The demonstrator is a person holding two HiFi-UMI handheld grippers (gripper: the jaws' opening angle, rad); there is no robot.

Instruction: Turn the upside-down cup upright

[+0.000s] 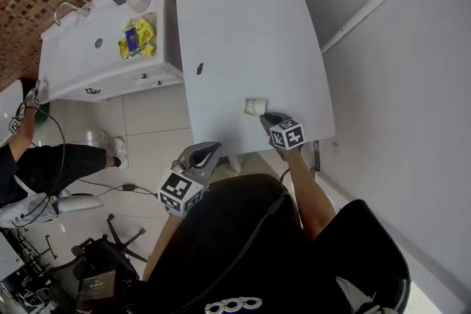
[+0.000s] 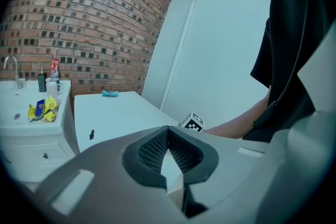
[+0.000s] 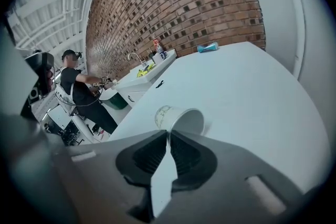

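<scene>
Only the right gripper view shows the right tool (image 3: 168,135) pinching the tilted white paper cup's (image 3: 181,119) rim, near the white counter's (image 1: 250,33) near edge. Left tool (image 2: 168,129) pressed together, empty.

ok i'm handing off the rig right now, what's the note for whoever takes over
Left gripper: shut, empty, off the near corner of the table.
Right gripper: shut, apparently pinching the near wall of the cup.
The cup lies tipped sideways on the table, base left, mouth right.
Done: cup is off its mouth.
Left: turn it mouth-up, set it down, release.
</scene>
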